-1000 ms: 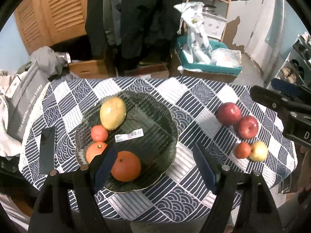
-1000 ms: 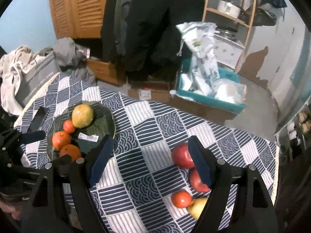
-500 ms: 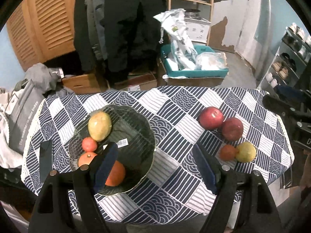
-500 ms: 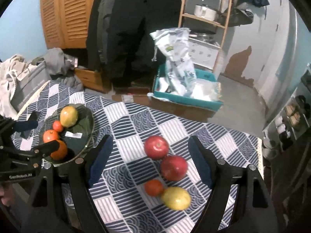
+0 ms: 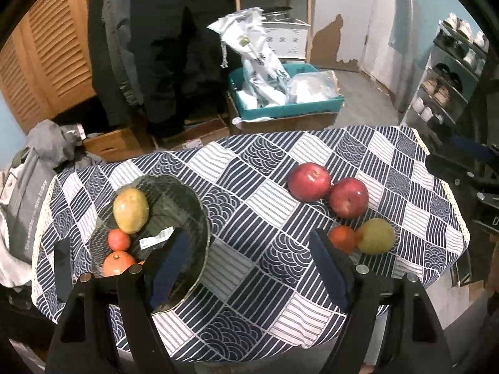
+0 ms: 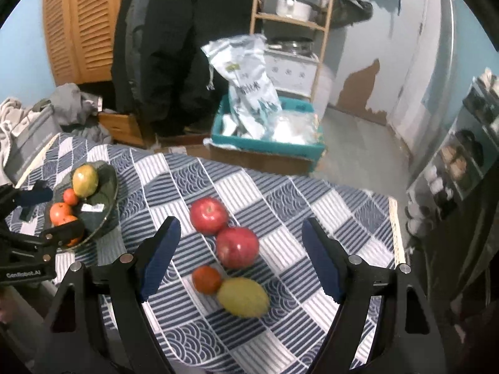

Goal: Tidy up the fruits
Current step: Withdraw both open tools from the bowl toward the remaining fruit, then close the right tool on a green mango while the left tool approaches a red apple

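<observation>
A dark glass bowl (image 5: 193, 218) (image 6: 109, 187) on the left of the table holds a yellow-green mango (image 5: 130, 209), a small tomato (image 5: 118, 240) and oranges (image 5: 118, 263). To the right, loose on the cloth, lie two red apples (image 6: 209, 215) (image 6: 237, 247), a small orange fruit (image 6: 206, 279) and a yellow fruit (image 6: 244, 296). My left gripper (image 5: 249, 268) stands open above bare cloth between the bowl and the loose fruit. My right gripper (image 6: 240, 261) hangs open above the loose fruit, which shows between its fingers, untouched.
The table wears a blue-and-white patterned cloth (image 5: 265, 205). A barcode label (image 5: 156, 237) lies in the bowl and a dark flat object (image 5: 62, 268) sits at the table's left edge. Beyond the table are cardboard boxes, a teal crate (image 6: 265, 143) with bags, and shelves.
Both grippers have drifted to the right over the table. The bowl has slid left in both views and the loose fruit now sits between the right gripper's fingers. Jaws unchanged.
</observation>
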`<state>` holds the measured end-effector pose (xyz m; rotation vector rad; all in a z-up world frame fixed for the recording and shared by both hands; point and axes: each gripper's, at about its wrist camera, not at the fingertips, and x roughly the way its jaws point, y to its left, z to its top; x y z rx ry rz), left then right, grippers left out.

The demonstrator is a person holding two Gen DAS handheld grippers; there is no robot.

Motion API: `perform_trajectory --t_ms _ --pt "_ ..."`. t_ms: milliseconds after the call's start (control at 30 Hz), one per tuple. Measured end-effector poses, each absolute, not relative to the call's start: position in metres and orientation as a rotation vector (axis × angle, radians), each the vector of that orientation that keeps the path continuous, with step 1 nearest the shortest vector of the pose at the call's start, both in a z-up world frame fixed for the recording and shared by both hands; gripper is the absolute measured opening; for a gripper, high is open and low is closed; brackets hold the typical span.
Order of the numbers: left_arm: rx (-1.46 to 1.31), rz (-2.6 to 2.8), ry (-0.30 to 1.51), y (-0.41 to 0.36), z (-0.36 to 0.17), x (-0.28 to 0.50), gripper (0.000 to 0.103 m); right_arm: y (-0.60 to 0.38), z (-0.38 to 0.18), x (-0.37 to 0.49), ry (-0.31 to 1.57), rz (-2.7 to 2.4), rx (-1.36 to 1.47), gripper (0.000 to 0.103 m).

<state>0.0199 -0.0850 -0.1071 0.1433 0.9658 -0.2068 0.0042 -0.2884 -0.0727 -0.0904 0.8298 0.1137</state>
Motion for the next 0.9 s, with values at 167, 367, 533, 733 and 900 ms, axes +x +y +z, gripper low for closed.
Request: perform_trajectory --t_ms 167,367,533,733,900 --pt "0.196 -0.209 0.981 -0.099 -0.120 0.023 0.081 -0.306 -0.094 0.003 0.880 0.107 -0.074 0.079" --pt "0.207 -0.231 1.025 -0.110 -0.139 0.027 0.081 -0.321 -0.118 0.003 0.951 0.096 -0.047 0.079" --pt "0.239 -0.238 1.056 -0.118 -0.159 0.031 0.081 -0.324 -0.138 0.005 1.007 0.110 -0.030 0.079" --pt "0.236 -0.246 1.123 -0.121 -0.185 0.037 0.081 -0.319 -0.169 0.012 1.100 0.157 -0.052 0.079" --pt "0.246 -0.249 1.149 -0.122 -0.197 0.039 0.081 -0.313 -0.191 0.013 1.154 0.177 -0.082 0.079"
